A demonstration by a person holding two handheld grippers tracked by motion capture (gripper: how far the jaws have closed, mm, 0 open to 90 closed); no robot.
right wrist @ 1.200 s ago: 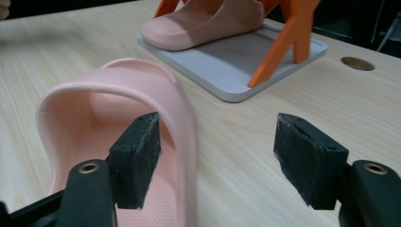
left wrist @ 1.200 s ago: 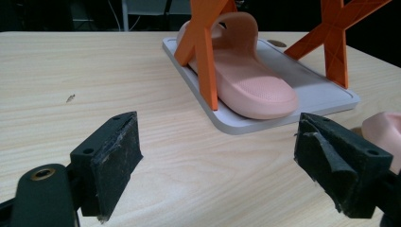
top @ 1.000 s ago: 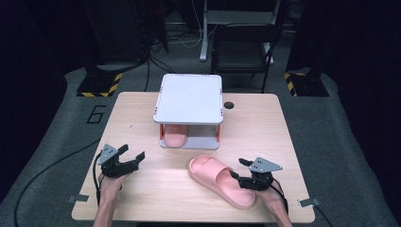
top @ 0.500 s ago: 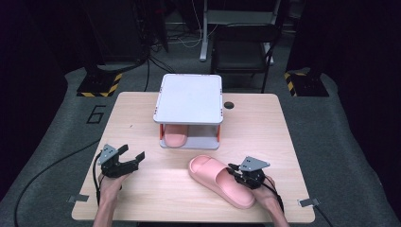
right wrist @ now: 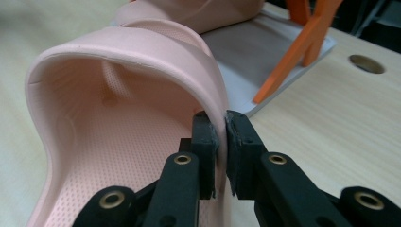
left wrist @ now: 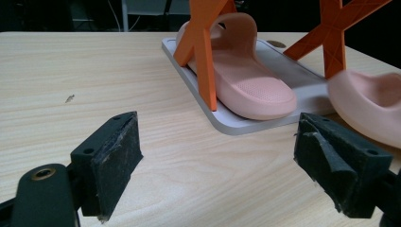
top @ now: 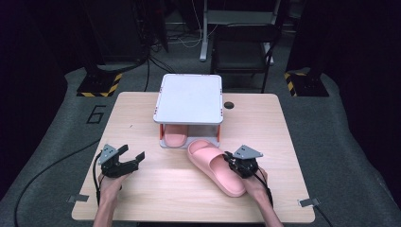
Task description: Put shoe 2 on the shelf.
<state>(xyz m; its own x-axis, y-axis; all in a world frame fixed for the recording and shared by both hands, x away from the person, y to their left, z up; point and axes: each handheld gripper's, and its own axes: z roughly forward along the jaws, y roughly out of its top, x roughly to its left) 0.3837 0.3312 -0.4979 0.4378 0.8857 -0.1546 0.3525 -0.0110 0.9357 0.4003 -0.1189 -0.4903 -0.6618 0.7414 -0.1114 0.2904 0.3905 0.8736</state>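
Note:
A loose pink slipper point(top: 215, 165) lies on the wooden table, its toe close to the front of a small white-topped rack point(top: 190, 97). My right gripper point(top: 232, 163) is shut on the slipper's right strap edge; in the right gripper view the jaws point(right wrist: 221, 127) pinch the thin strap wall of the slipper point(right wrist: 118, 118). A second pink slipper point(top: 175, 137) rests on the rack's lower tray. My left gripper point(top: 134, 158) stands open at the table's left, jaws wide point(left wrist: 217, 156) and nothing between them, pointing toward the racked slipper point(left wrist: 246, 80).
The rack stands on orange cross legs point(left wrist: 203, 52) over a grey base plate point(right wrist: 265, 52). A round cable hole point(top: 229, 105) sits in the table behind the rack's right side. Bare wood stretches between the two grippers. Dark stands and cables surround the table.
My right gripper moved left onto the loose slipper and shut on its strap. The slipper has shifted up toward the rack. The left gripper stayed where it was.

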